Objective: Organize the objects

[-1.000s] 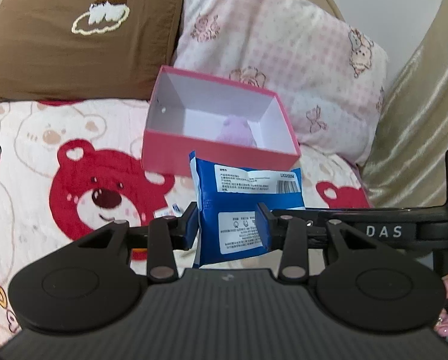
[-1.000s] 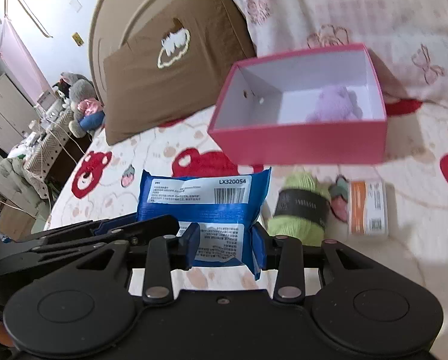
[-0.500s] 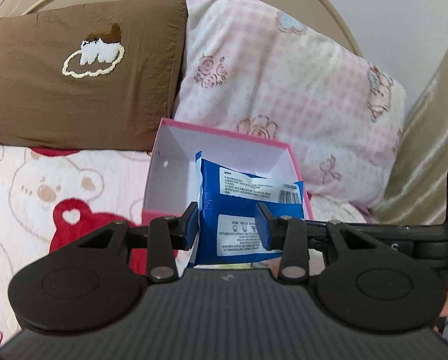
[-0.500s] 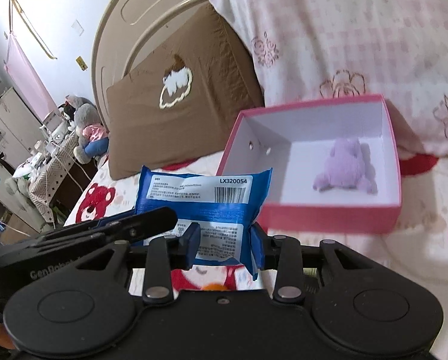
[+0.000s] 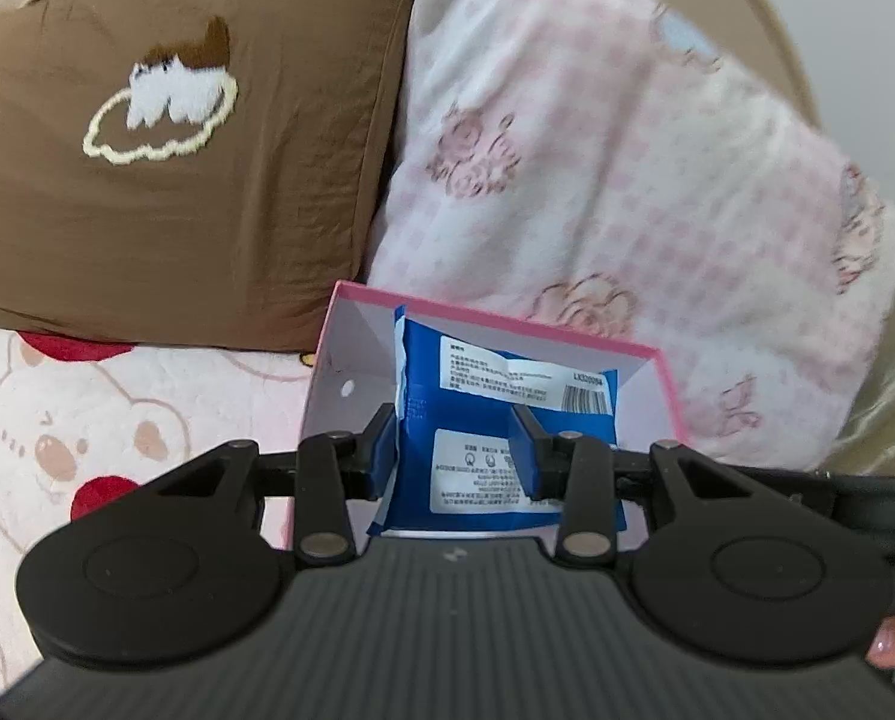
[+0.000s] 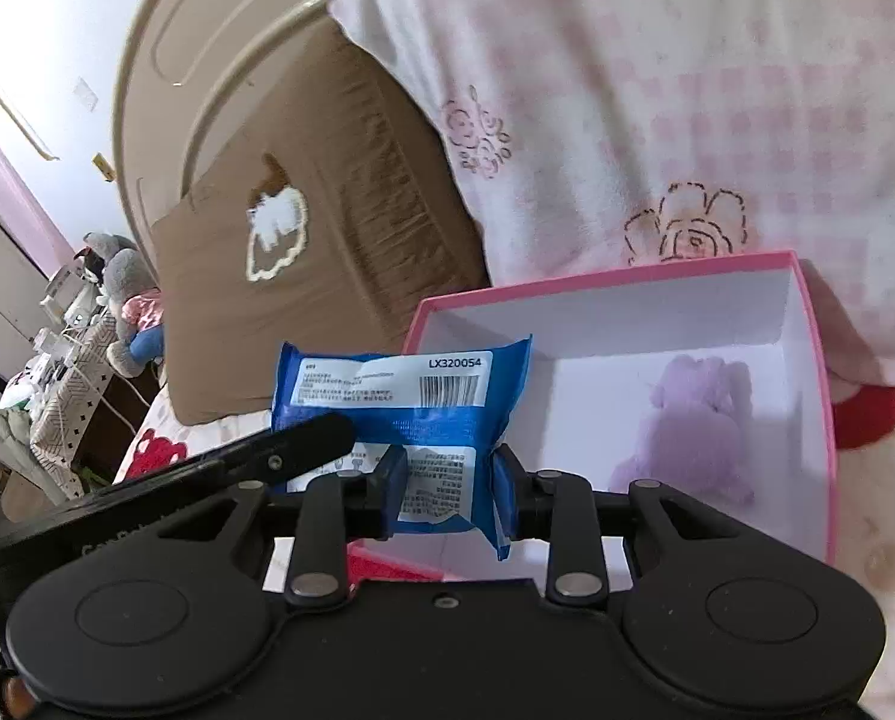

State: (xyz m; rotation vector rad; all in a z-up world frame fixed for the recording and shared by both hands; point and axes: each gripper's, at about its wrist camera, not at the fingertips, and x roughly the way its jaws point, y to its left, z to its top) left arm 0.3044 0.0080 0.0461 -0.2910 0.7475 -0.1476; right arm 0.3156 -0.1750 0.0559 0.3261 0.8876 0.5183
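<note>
over the bed, both of your tools sit on one blue packet (image 5: 495, 438) held just above the pink box (image 5: 351, 372). your left hand-held gripper (image 5: 456, 450) is clenched on the packet's lower part, fingers pressing either side of the white label. your right hand-held gripper (image 6: 447, 483) is clenched on the same packet (image 6: 411, 402), near its bottom edge, with the left tool's finger crossing in from the left of that view.

key relation: the packet stands up and forward from both grippers, long axis running away from you, barcode end at the top. in the right wrist view the box (image 6: 813, 360) opens ahead and to the right of the packet; the packet hangs at the box's near left corner, partly over the rim. looks like the drop is right there, down and slightly right. both arms are equally near since both hold it; can't tell which carries the weight.

inside the box a purple plush toy (image 6: 693, 420) lies toward the right side, so the left part of the box floor is free.

surface: soft bedspread (image 5: 57, 420) with bear print, box likely to tip a bit if pushed. a brown pillow (image 5: 177, 180) and a pink checked pillow (image 5: 627, 180) lean behind the box against a beige headboard (image 6: 207, 90). far left of the right view shows cluttered furniture and a grey stuffed toy (image 6: 117, 276).
</note>
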